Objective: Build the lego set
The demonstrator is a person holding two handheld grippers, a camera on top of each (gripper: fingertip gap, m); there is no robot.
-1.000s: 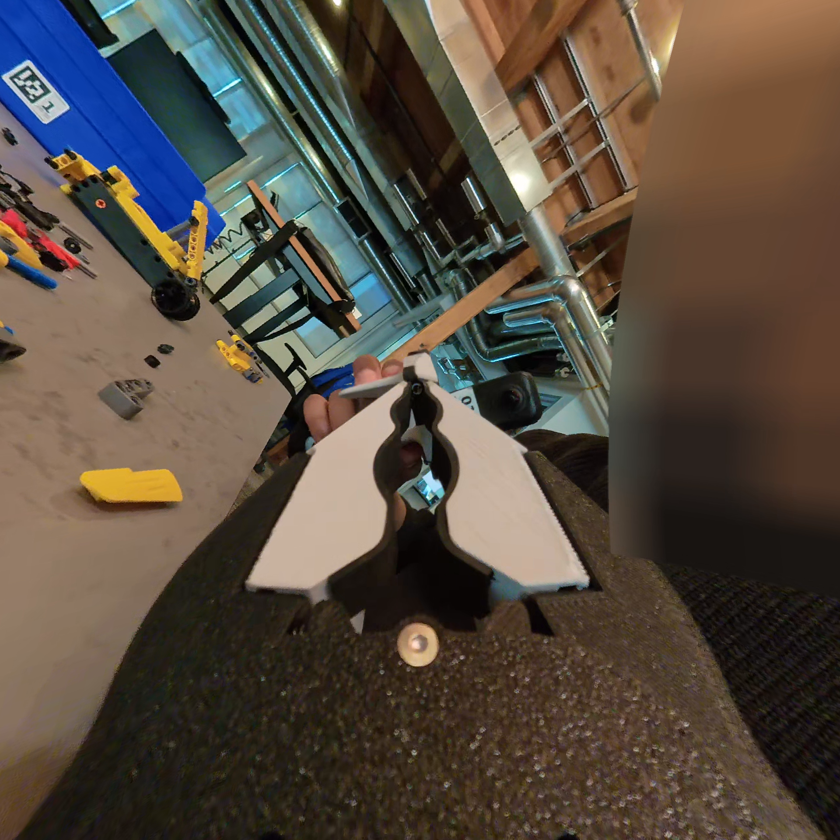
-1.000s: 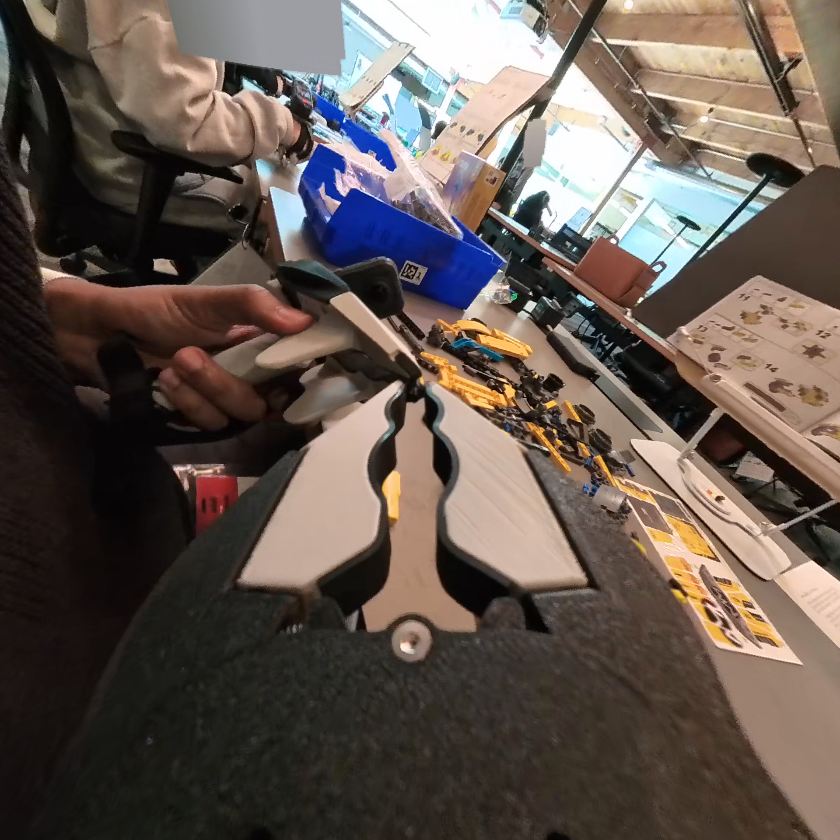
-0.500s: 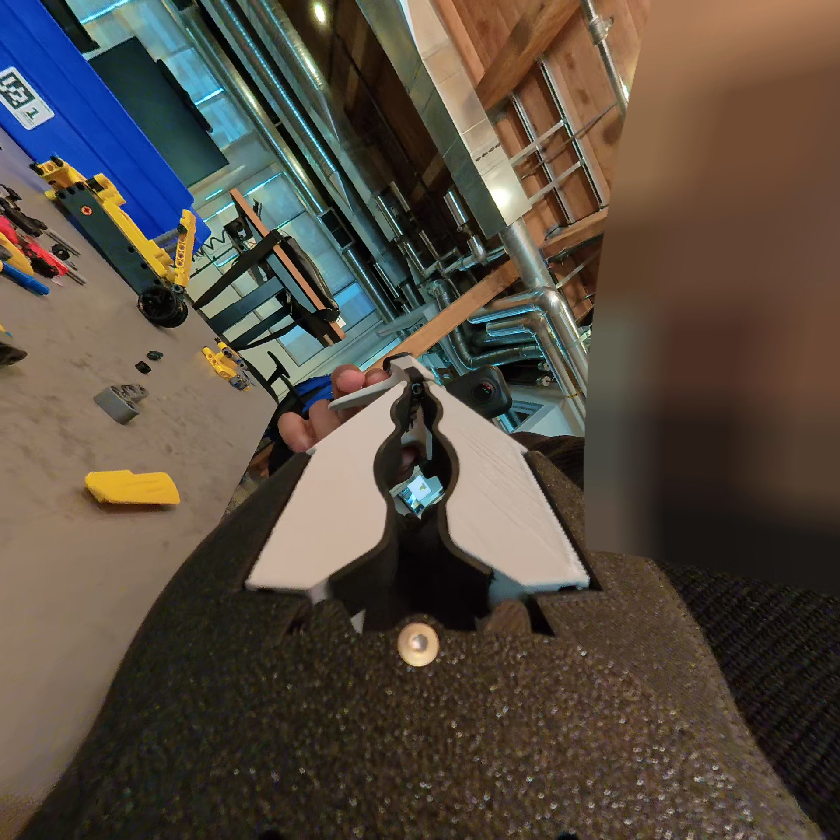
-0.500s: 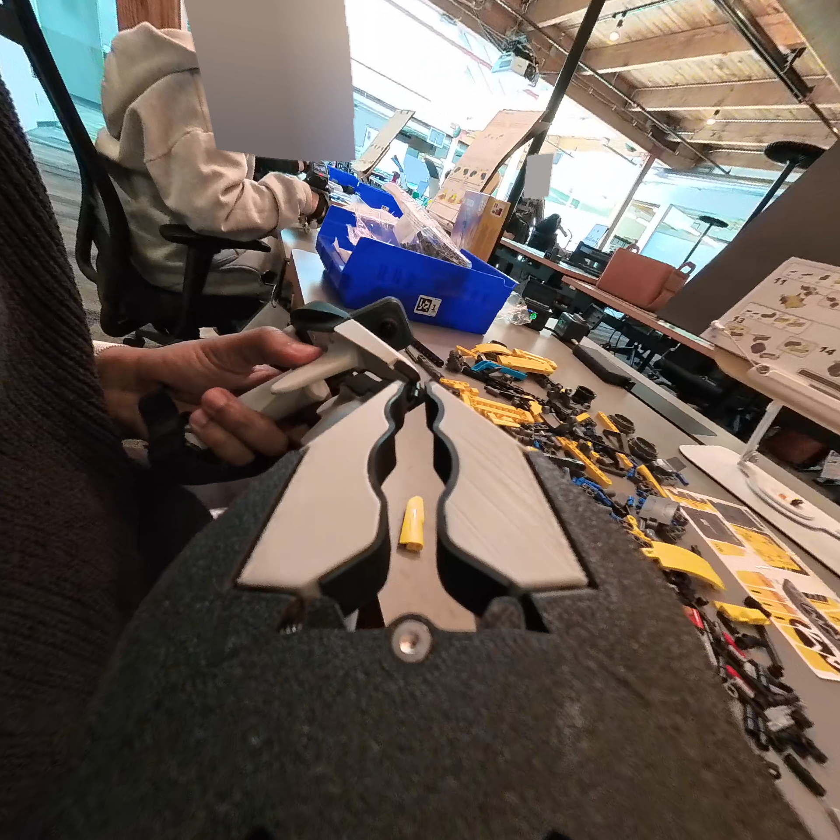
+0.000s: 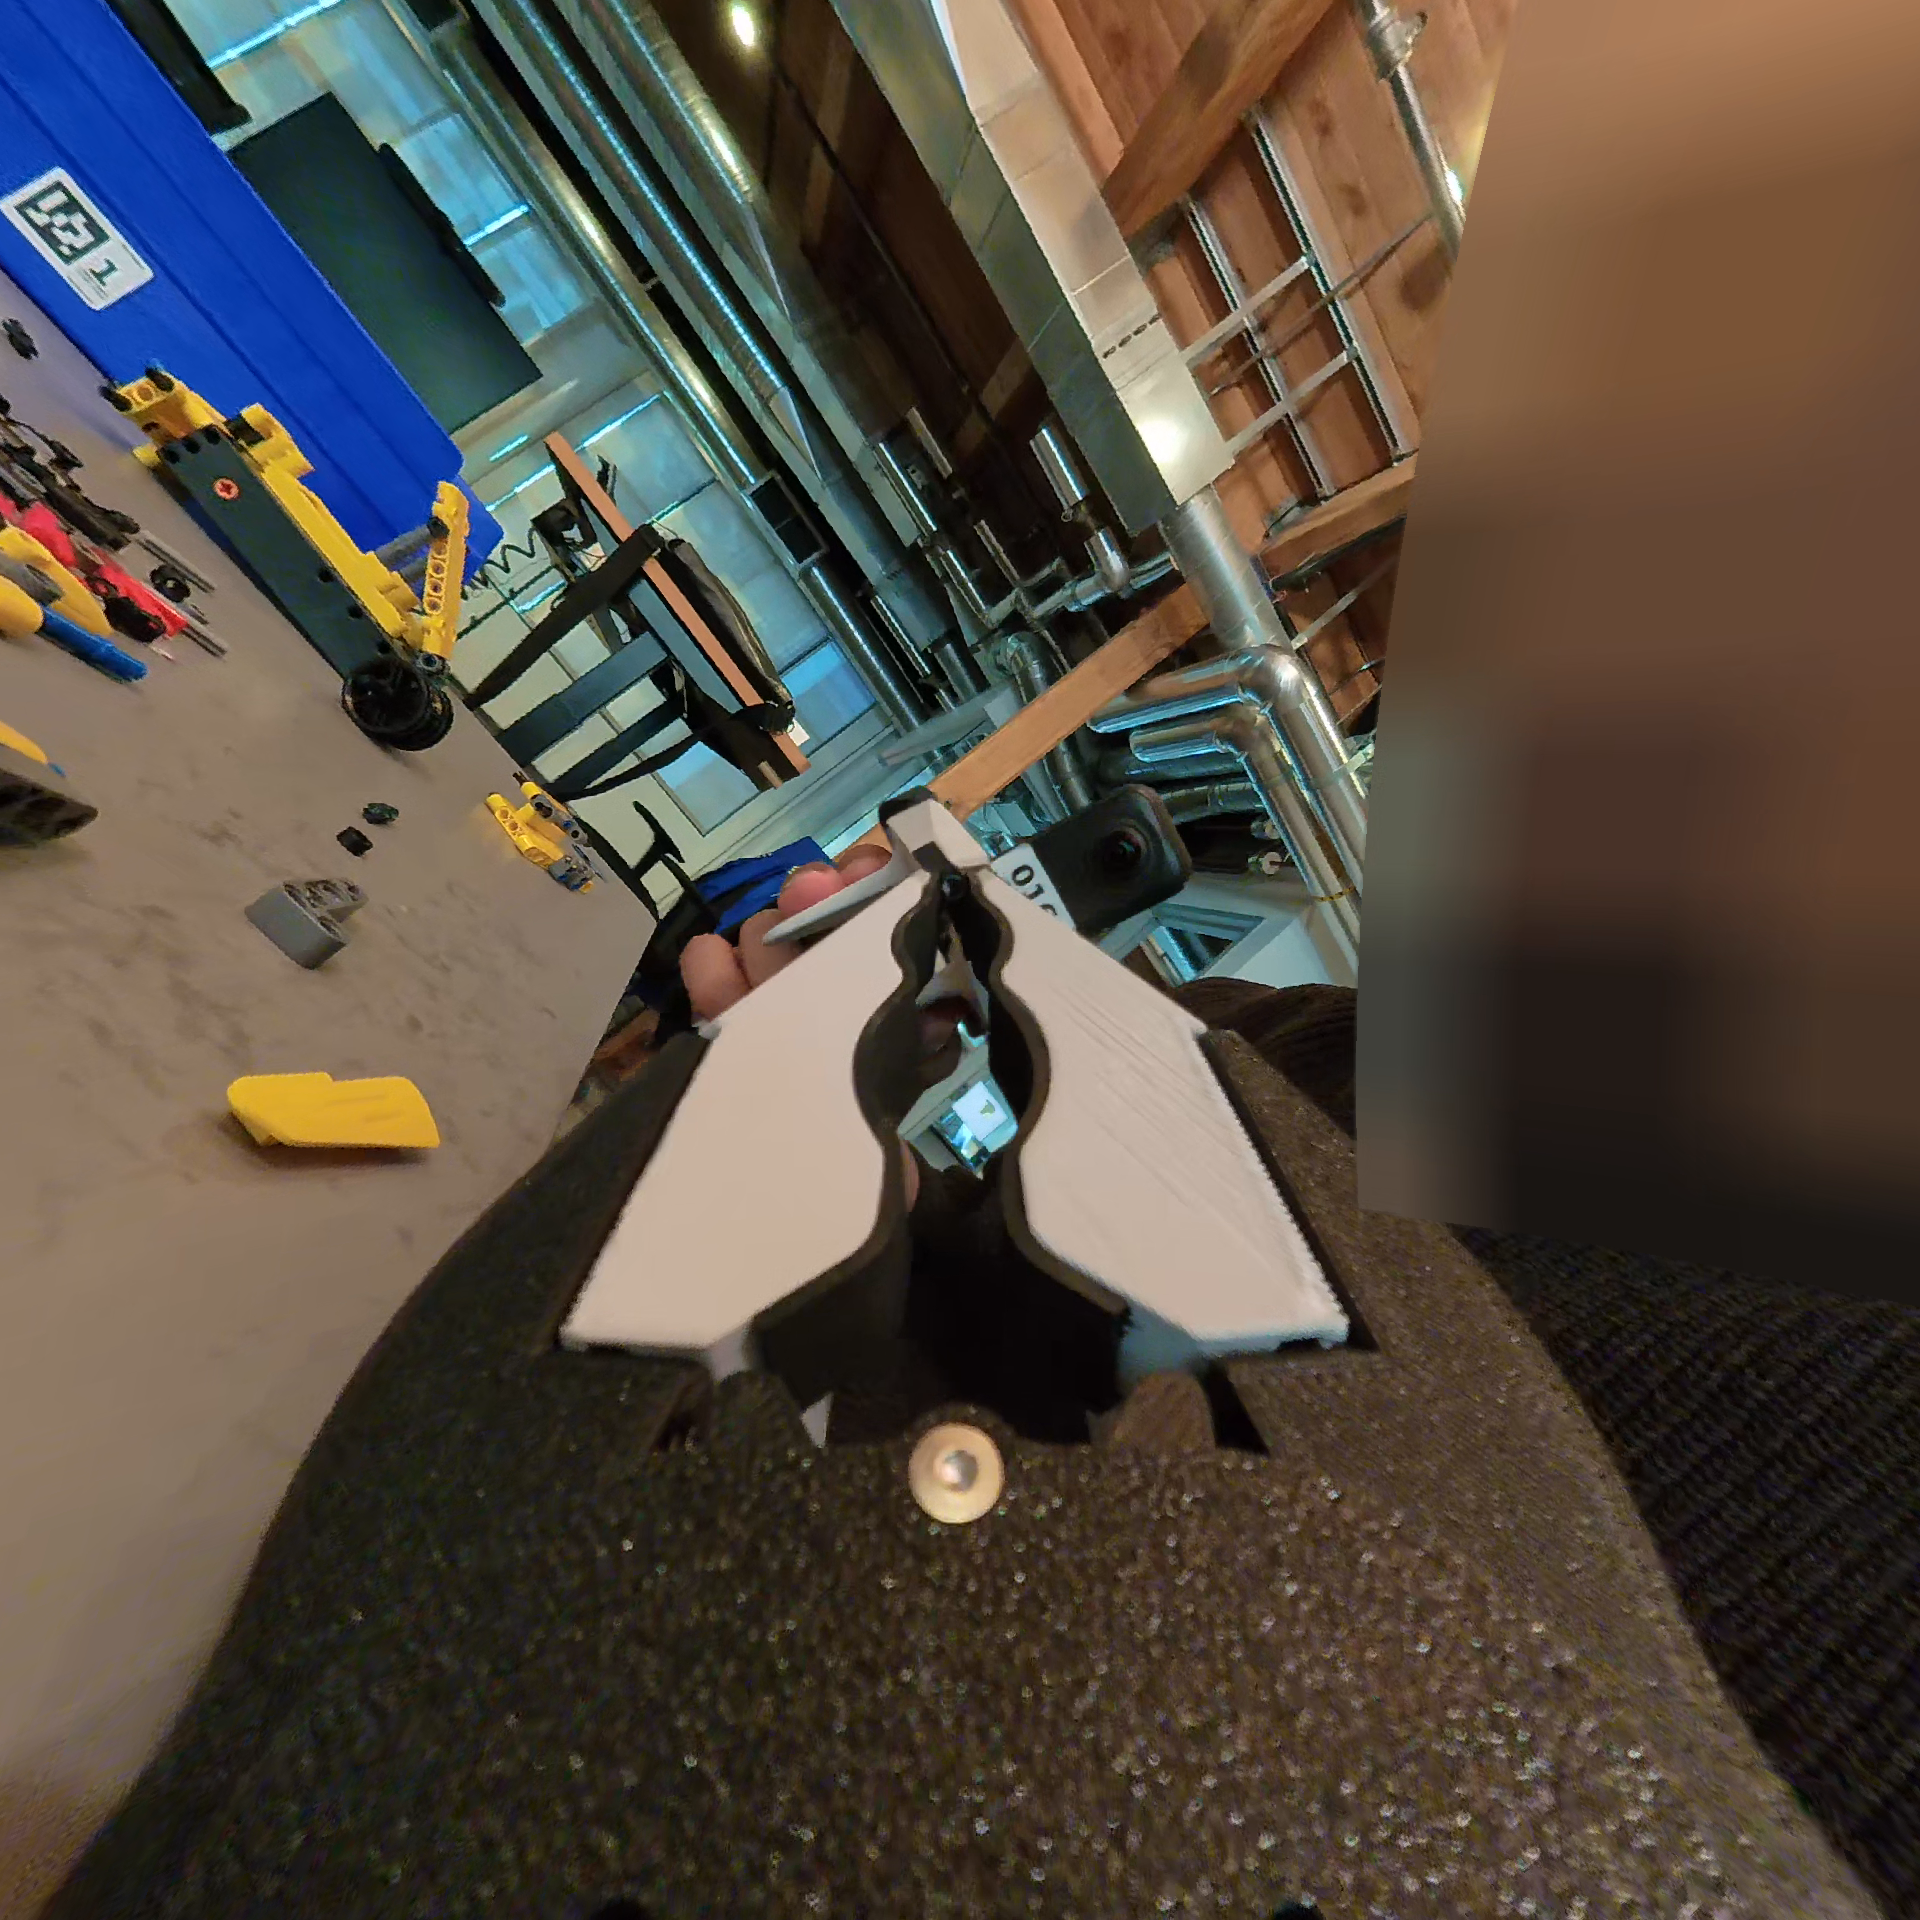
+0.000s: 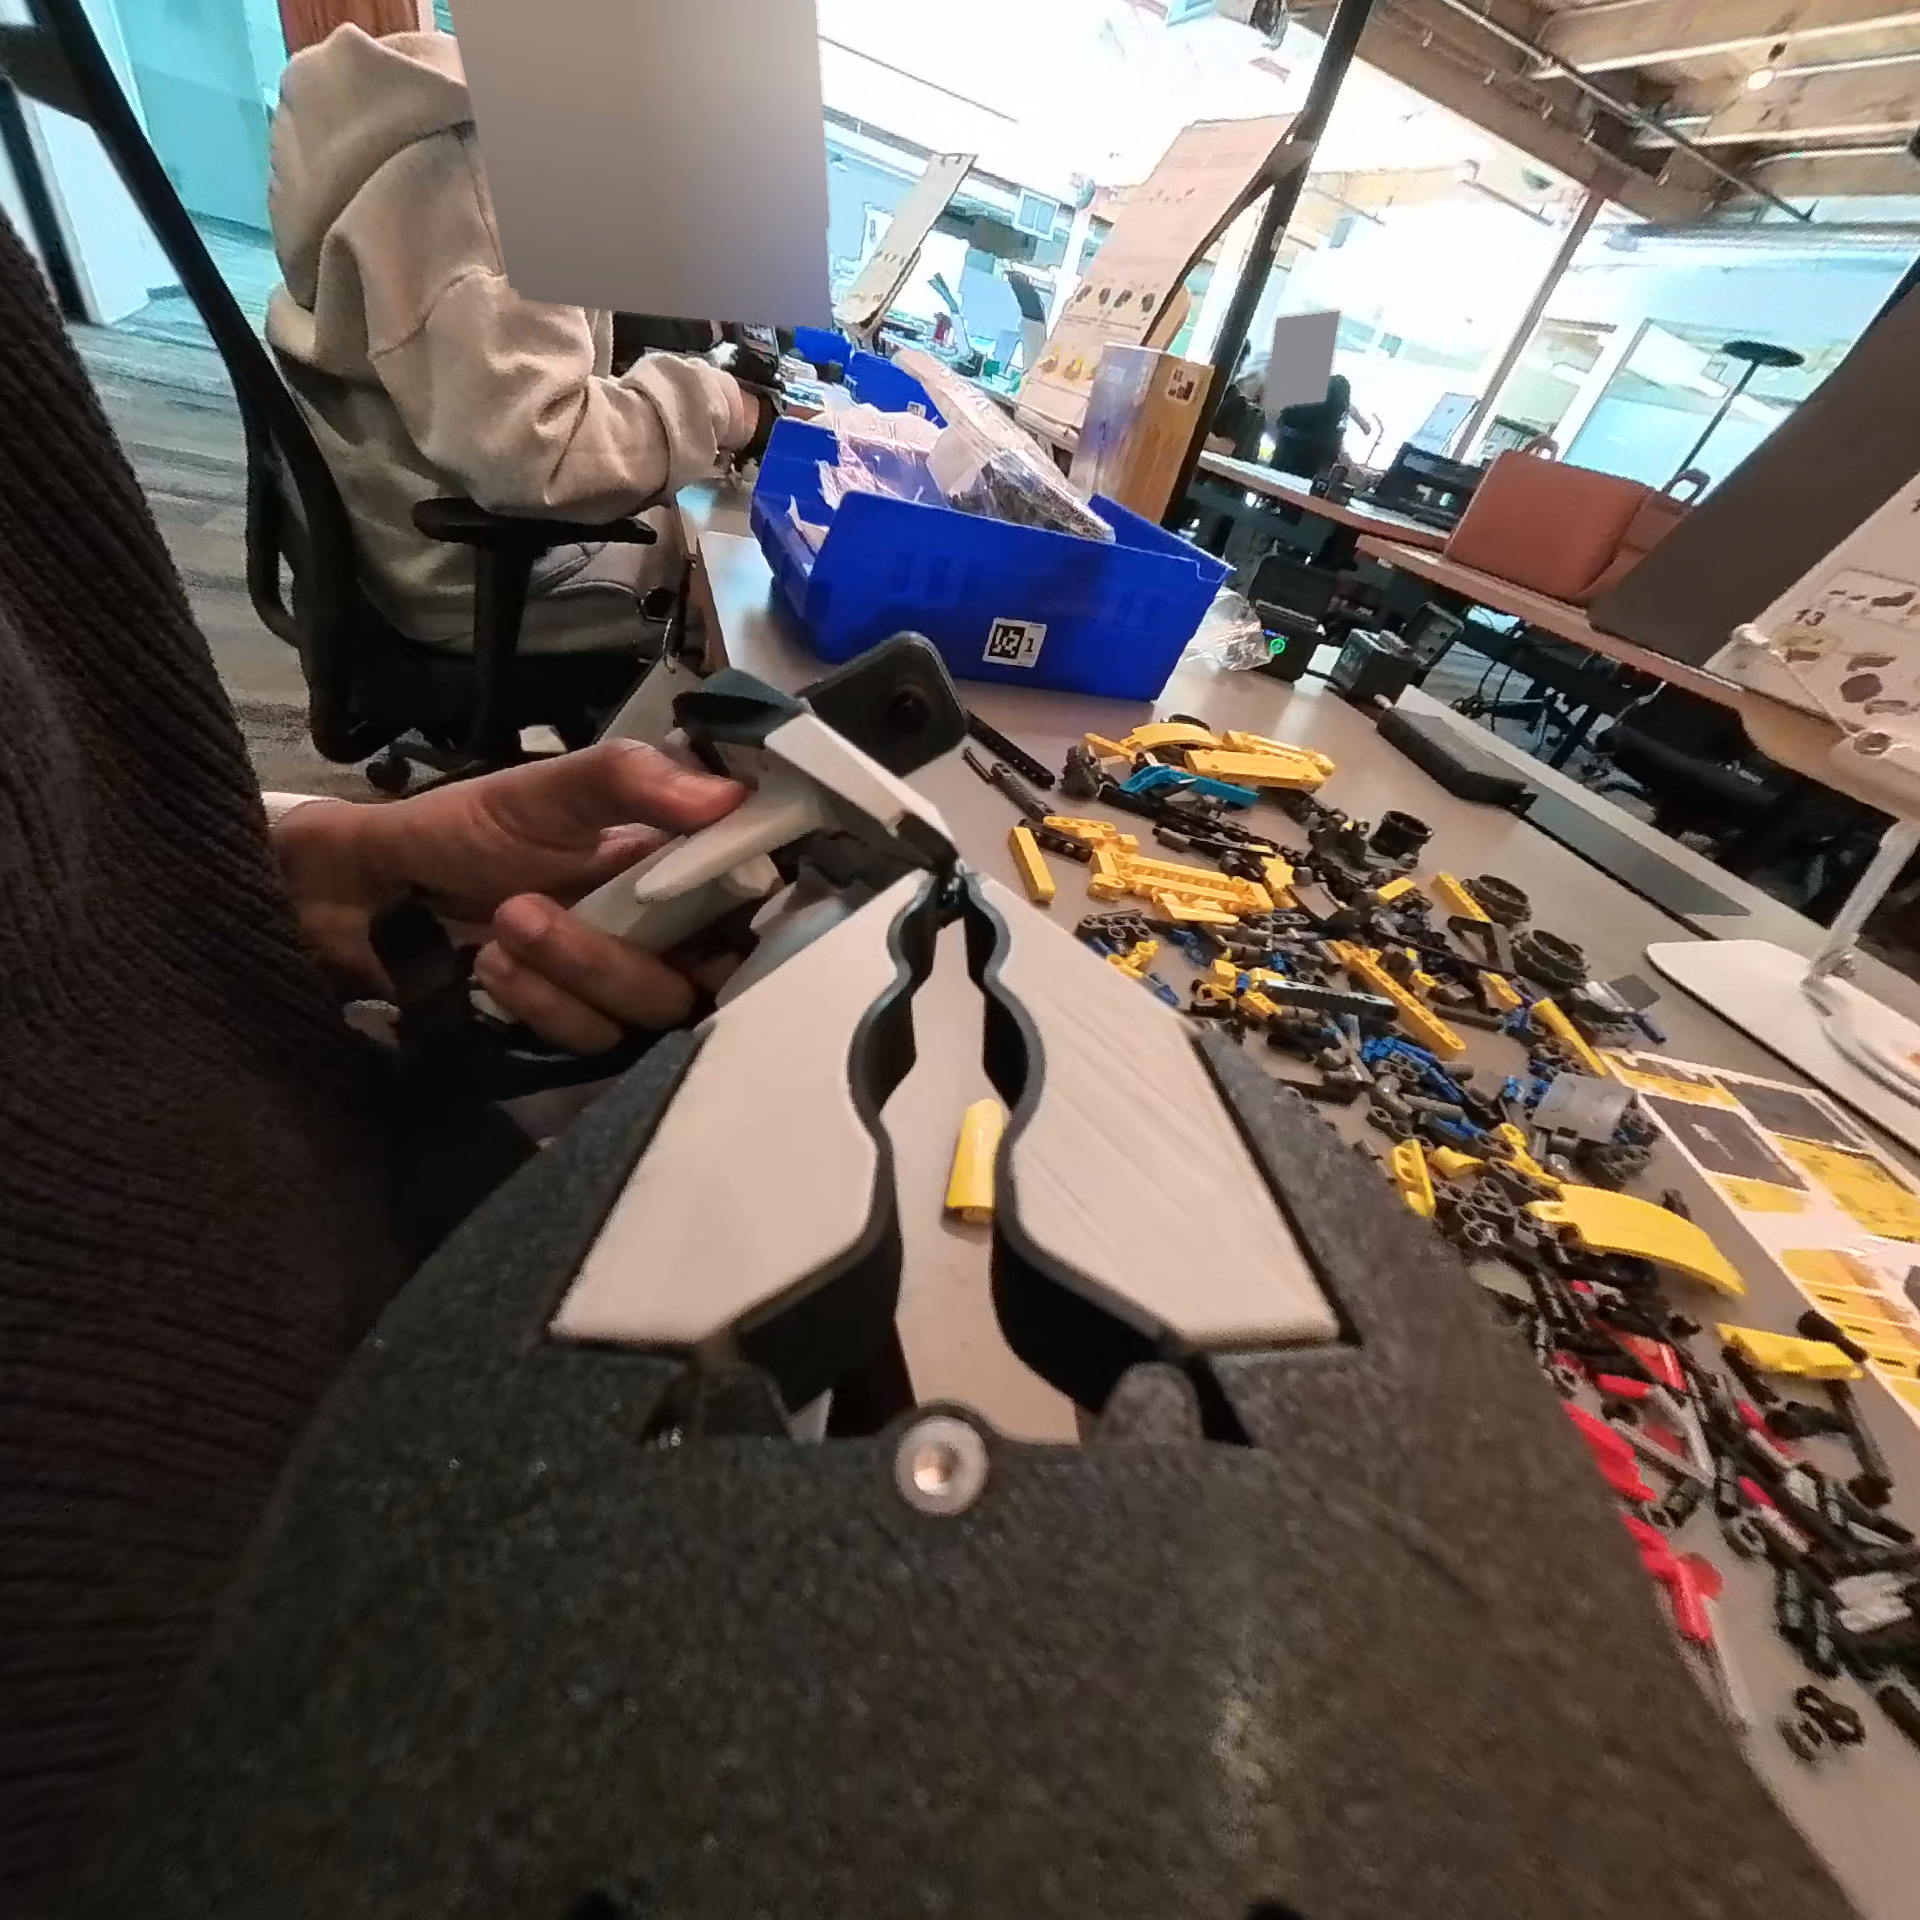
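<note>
Since the earlier frame the right wrist view had tipped down, bringing more of the table [image 6: 1299,727] and its parts into sight. The right gripper [image 6: 951,883] and left gripper [image 5: 948,883] met tip to tip, each closed on a small dark pin, hard to resolve, held between them above the table edge. Beyond lay a loose yellow piece [image 6: 974,1155] below the right gripper, the parts pile [image 6: 1351,966] to its right, and a blue bin [image 6: 987,592] farther back.

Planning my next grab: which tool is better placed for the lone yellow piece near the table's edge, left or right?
Likely right. The right tool points along the table, with the yellow piece showing between its fingers. The left tool aims up toward the ceiling pipes. Both look shut.
</note>
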